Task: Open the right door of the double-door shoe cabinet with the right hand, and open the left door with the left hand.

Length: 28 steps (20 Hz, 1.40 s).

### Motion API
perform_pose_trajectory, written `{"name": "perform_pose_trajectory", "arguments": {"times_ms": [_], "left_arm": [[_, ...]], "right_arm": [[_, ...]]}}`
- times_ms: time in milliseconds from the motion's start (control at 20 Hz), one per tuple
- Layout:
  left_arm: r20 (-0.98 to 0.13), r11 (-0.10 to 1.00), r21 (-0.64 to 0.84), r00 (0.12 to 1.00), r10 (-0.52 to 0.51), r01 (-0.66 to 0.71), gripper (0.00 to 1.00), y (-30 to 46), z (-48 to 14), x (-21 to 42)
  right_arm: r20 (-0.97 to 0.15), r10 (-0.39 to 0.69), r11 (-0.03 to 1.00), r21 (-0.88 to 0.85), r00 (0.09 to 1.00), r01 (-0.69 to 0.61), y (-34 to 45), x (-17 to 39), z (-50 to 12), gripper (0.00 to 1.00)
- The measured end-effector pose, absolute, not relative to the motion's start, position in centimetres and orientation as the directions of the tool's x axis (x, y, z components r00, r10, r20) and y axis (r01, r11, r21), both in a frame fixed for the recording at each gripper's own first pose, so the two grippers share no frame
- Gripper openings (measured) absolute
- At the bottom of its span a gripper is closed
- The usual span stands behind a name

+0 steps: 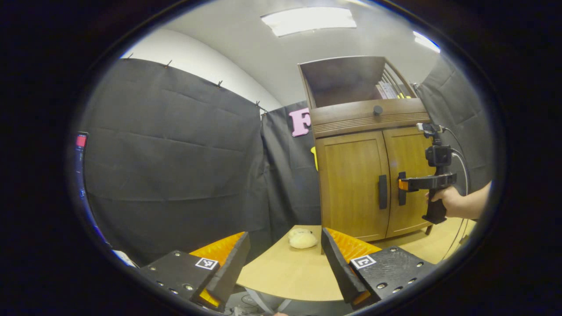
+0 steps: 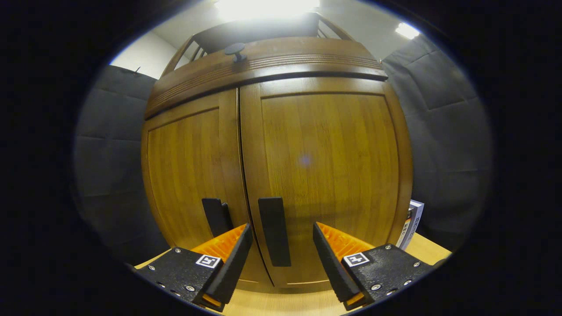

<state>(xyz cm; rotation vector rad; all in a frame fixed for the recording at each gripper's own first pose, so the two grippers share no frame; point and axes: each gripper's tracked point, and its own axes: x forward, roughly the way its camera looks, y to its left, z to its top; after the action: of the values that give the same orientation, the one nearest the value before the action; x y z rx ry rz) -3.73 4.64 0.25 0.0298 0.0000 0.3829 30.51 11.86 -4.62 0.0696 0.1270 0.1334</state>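
On the pale wooden table point(image 1: 285, 272), the brown wooden double-door shoe cabinet point(image 1: 373, 175) stands upright, both doors closed, black bar handles vertical. Right gripper point(image 2: 281, 259) gapes empty around the right door's handle point(image 2: 274, 230), seemingly not touching. Left gripper point(image 1: 285, 263) hangs wide open, well back, near a cream plush lump point(image 1: 302, 239).

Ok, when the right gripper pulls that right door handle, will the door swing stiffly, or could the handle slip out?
The right door looks like rigid wood, so it probably swings as one flat panel. Its handle is a slim, smooth-looking vertical bar, so it may slip. The right gripper is open with the handle between its fingers.
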Motion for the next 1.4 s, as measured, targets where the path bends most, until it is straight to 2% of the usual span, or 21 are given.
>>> {"name": "perform_pose_trajectory", "arguments": {"times_ms": [350, 500, 600, 800, 1400], "left_arm": [[-0.007, 0.922, 0.039, 0.922, 0.386, -0.386, 0.99, 5.0, 0.1, -3.8], [-0.003, 0.919, 0.046, 0.920, 0.393, -0.392, 0.99, 5.1, 0.2, -3.8], [-0.009, 0.918, 0.045, 0.919, 0.395, -0.394, 0.99, 5.1, 0.1, -3.7], [-0.009, 0.922, 0.034, 0.922, 0.386, -0.386, 0.99, 5.2, 0.0, -3.7], [0.016, 0.953, 0.031, 0.953, 0.302, -0.302, 0.99, 4.5, 0.2, -3.8]], "right_arm": [[-0.179, 0.158, 0.986, 0.078, 0.971, -0.147, 13.3, 32.9, -6.7, 0.64], [-0.176, 0.156, 0.986, 0.085, 0.972, -0.143, 13.4, 33.3, -6.8, 0.40], [-0.173, 0.152, 0.987, 0.068, 0.973, -0.142, 13.3, 33.3, -6.8, 0.33], [-0.184, 0.156, 0.987, 0.066, 0.970, -0.147, 13.4, 33.0, -6.8, 0.24], [-0.171, 0.188, 0.982, 0.068, 0.967, -0.178, 13.6, 32.8, -5.7, 0.26]]}}
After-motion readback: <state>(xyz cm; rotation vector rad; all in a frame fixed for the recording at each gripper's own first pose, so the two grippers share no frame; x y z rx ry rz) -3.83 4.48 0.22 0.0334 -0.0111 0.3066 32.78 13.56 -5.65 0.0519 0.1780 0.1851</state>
